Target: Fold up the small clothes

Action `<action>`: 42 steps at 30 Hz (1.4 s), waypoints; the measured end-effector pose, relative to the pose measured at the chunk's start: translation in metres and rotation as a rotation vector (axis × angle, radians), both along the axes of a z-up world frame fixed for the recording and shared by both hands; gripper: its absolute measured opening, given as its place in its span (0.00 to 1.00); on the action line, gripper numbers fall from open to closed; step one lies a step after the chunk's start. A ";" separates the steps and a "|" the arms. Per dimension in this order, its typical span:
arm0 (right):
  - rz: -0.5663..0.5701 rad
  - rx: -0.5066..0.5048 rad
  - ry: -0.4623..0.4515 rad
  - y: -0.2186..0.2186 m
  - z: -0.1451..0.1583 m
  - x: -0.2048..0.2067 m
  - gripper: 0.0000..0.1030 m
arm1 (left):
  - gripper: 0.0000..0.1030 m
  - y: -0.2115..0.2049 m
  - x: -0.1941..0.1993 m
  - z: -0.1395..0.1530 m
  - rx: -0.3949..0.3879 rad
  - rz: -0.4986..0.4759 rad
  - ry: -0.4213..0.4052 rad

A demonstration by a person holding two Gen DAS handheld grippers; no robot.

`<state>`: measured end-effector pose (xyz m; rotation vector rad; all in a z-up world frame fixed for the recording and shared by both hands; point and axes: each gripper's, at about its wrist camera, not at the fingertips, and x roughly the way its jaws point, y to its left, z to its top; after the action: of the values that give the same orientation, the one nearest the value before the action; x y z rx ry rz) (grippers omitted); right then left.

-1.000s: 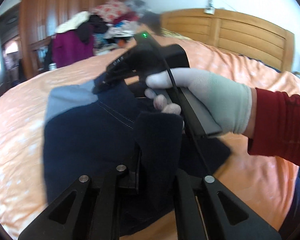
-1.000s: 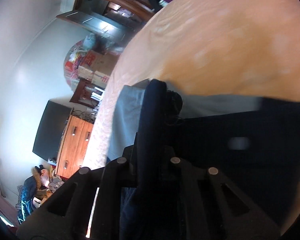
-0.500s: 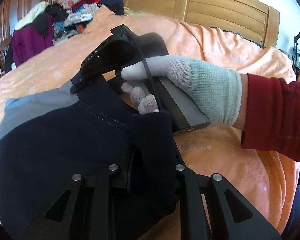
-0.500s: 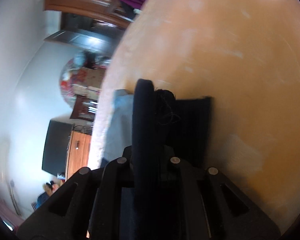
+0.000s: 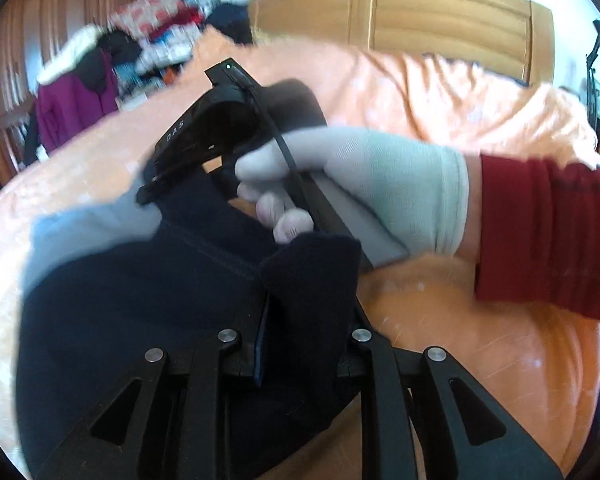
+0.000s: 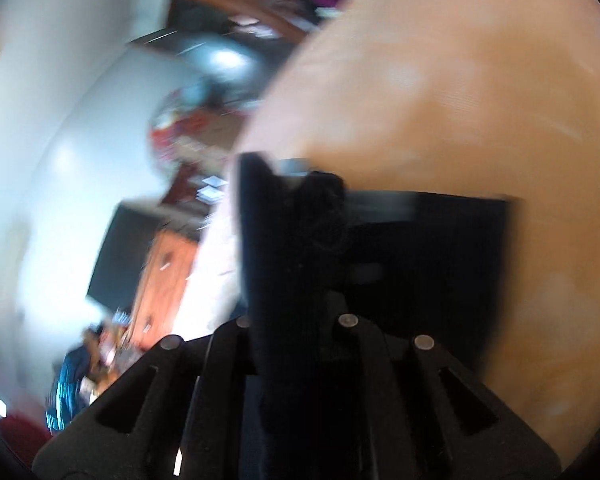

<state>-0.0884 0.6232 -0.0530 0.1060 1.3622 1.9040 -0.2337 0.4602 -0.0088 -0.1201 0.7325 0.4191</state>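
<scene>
Orange bedspread (image 5: 440,92) — navy garment (image 5: 140,300) apparently clamped in both hand-held grippers, left (image 5: 300,280) and right (image 5: 148,196).

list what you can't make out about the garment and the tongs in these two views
- Left wrist view: the left tongs' tips, wrapped in the navy garment.
- Left wrist view: the garment's near edge, cut off by the frame and tong arms.
- Right wrist view: the right tongs' tips, buried in dark cloth; motion blur smears everything.
- Either view: what kind of garment it is.
</scene>
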 end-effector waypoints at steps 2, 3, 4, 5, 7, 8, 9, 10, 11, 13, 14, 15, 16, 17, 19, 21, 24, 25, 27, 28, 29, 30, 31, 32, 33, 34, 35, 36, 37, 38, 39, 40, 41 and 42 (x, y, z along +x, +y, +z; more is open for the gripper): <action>0.044 0.027 0.007 0.003 0.002 -0.010 0.08 | 0.21 -0.006 -0.012 0.016 0.038 0.023 -0.047; 0.027 0.001 0.004 0.005 -0.007 -0.006 0.08 | 0.21 -0.008 -0.014 0.020 0.062 0.031 -0.057; -0.011 -0.049 0.003 0.007 -0.026 0.007 0.08 | 0.20 -0.010 -0.014 0.019 0.092 0.035 -0.052; -0.060 -0.105 -0.002 0.007 -0.045 0.021 0.08 | 0.22 -0.006 -0.009 0.013 0.081 0.028 -0.023; -0.124 -0.165 0.125 0.002 -0.081 0.050 0.04 | 0.25 0.009 0.011 -0.016 -0.007 0.014 0.093; -0.120 -0.167 0.078 0.004 -0.075 0.046 0.05 | 0.26 0.016 0.020 -0.035 -0.065 0.004 0.154; -0.111 -0.168 0.036 0.007 -0.072 0.043 0.05 | 0.26 0.019 0.022 -0.040 -0.079 0.003 0.150; -0.098 -0.174 0.018 0.011 -0.071 0.042 0.05 | 0.27 0.023 0.022 -0.038 -0.092 0.004 0.131; -0.093 -0.177 0.026 0.013 -0.072 0.043 0.05 | 0.27 0.024 0.023 -0.035 -0.097 0.004 0.130; -0.079 -0.177 0.011 0.017 -0.071 0.045 0.05 | 0.28 0.026 0.028 -0.032 -0.097 0.007 0.129; -0.076 -0.174 0.012 0.019 -0.072 0.044 0.05 | 0.31 0.025 0.031 -0.032 -0.086 0.014 0.132; -0.074 -0.170 0.024 0.017 -0.073 0.044 0.06 | 0.34 0.022 0.034 -0.033 -0.075 0.019 0.135; -0.073 -0.170 0.040 0.013 -0.074 0.045 0.09 | 0.39 0.020 0.039 -0.035 -0.054 0.024 0.141; -0.076 -0.175 0.055 0.005 -0.074 0.047 0.11 | 0.44 0.016 0.041 -0.037 -0.031 0.020 0.146; -0.107 -0.202 0.004 -0.011 -0.058 0.045 0.29 | 0.48 0.002 0.044 -0.039 -0.008 0.015 0.147; -0.159 -0.177 -0.065 -0.034 -0.029 0.045 0.62 | 0.52 -0.007 0.037 -0.028 0.009 0.010 0.136; -0.260 -0.107 -0.127 -0.090 0.006 0.048 0.69 | 0.55 -0.019 0.015 -0.009 0.020 0.030 0.060; -0.293 -0.090 -0.138 -0.113 0.014 0.048 0.69 | 0.55 -0.025 0.006 -0.001 0.020 0.039 0.036; -0.316 -0.071 -0.136 -0.153 0.021 0.039 0.69 | 0.55 -0.036 -0.012 0.013 0.022 0.046 0.004; -0.303 -0.075 -0.131 -0.167 0.021 0.027 0.69 | 0.56 -0.045 -0.028 0.022 0.050 0.051 -0.010; -0.279 -0.087 -0.137 -0.180 0.019 0.014 0.69 | 0.57 -0.048 -0.036 0.026 0.072 0.061 -0.016; -0.254 -0.105 -0.152 -0.191 0.016 -0.001 0.69 | 0.57 -0.050 -0.050 0.031 0.099 0.081 -0.019; -0.243 -0.117 -0.173 -0.197 0.015 -0.011 0.69 | 0.57 -0.051 -0.063 0.035 0.123 0.107 -0.017; -0.240 -0.126 -0.228 -0.204 0.017 -0.023 0.69 | 0.57 -0.052 -0.078 0.038 0.155 0.140 -0.015; -0.236 -0.100 -0.334 -0.212 0.025 -0.037 0.69 | 0.57 -0.053 -0.089 0.041 0.180 0.166 -0.011; -0.230 -0.063 -0.420 -0.217 0.034 -0.049 0.69 | 0.57 -0.049 -0.102 0.042 0.199 0.206 0.006; -0.220 -0.016 -0.485 -0.222 0.045 -0.061 0.69 | 0.57 -0.045 -0.111 0.041 0.203 0.231 0.016; -0.205 0.012 -0.488 -0.222 0.050 -0.066 0.69 | 0.58 -0.039 -0.122 0.040 0.198 0.265 0.028; -0.182 0.034 -0.482 -0.217 0.054 -0.068 0.68 | 0.60 -0.034 -0.126 0.038 0.190 0.280 0.039; -0.174 0.032 -0.489 -0.213 0.054 -0.069 0.68 | 0.60 -0.029 -0.135 0.032 0.176 0.305 0.056; -0.159 0.021 -0.495 -0.203 0.052 -0.069 0.68 | 0.60 -0.024 -0.139 0.028 0.161 0.324 0.068; -0.132 -0.009 -0.485 -0.191 0.046 -0.067 0.64 | 0.60 -0.016 -0.140 0.022 0.152 0.332 0.074; -0.121 -0.044 -0.483 -0.184 0.039 -0.064 0.60 | 0.60 -0.005 -0.138 0.018 0.149 0.338 0.079; -0.100 -0.095 -0.476 -0.178 0.028 -0.062 0.51 | 0.60 -0.010 -0.142 0.015 0.149 0.341 0.080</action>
<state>-0.1506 0.4454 -0.0252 -0.3032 1.0945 1.6412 -0.3755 0.4506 0.0058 -0.0883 0.7586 0.8063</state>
